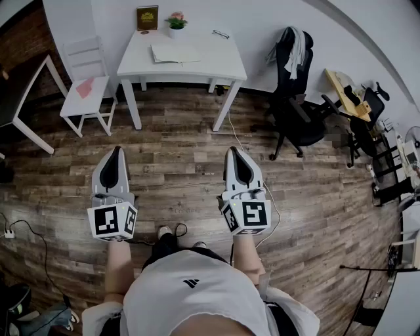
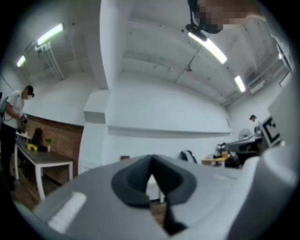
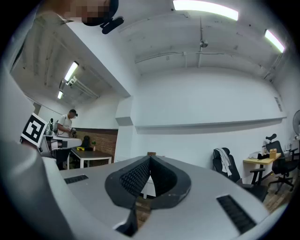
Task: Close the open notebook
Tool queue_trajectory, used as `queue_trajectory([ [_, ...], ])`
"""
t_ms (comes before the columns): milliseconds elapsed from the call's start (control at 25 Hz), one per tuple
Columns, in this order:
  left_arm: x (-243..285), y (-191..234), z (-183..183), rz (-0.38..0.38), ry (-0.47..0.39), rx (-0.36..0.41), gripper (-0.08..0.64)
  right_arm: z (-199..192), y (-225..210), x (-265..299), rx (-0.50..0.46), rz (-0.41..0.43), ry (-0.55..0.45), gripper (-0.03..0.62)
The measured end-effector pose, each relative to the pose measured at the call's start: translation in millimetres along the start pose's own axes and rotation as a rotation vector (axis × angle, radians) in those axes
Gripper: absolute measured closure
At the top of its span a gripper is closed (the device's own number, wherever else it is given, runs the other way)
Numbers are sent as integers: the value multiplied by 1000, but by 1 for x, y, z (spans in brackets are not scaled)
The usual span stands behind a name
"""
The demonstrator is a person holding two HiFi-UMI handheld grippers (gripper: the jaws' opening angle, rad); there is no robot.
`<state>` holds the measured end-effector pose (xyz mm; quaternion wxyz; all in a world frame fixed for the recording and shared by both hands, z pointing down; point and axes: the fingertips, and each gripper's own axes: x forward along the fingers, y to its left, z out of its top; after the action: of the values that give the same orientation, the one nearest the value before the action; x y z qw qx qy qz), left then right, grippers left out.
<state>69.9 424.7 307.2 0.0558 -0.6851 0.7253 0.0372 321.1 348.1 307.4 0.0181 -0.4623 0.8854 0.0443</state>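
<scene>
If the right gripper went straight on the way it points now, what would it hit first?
Probably the table: the right gripper, jaws shut, points level at it across the floor, with nothing between. Height is hard to judge; it might pass just over the tabletop to the wall.

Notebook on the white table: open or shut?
Open: the notebook lies spread flat on the white table, pale pages facing up.

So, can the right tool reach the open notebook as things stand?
Probably not: the right tool hangs over floor, well short of the notebook on the white table. Nothing blocks the path.
</scene>
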Motion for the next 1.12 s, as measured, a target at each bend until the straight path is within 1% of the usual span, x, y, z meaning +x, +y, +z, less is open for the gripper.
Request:
queue_trajectory([
  [320, -6, 6, 0, 0, -10, -17, 551, 0, 7, -3, -9, -8, 4, 600],
  [600, 7, 15, 0, -19, -25, -19, 551, 1, 10, 9, -17, -26, -1, 598],
  [840, 20, 31, 4, -38, -47, -16, 551, 8, 28, 30, -20, 20, -53, 601],
  [1120, 32, 51, 1, -73, -47, -4, 551, 6, 46, 49, -2, 9, -62, 601],
])
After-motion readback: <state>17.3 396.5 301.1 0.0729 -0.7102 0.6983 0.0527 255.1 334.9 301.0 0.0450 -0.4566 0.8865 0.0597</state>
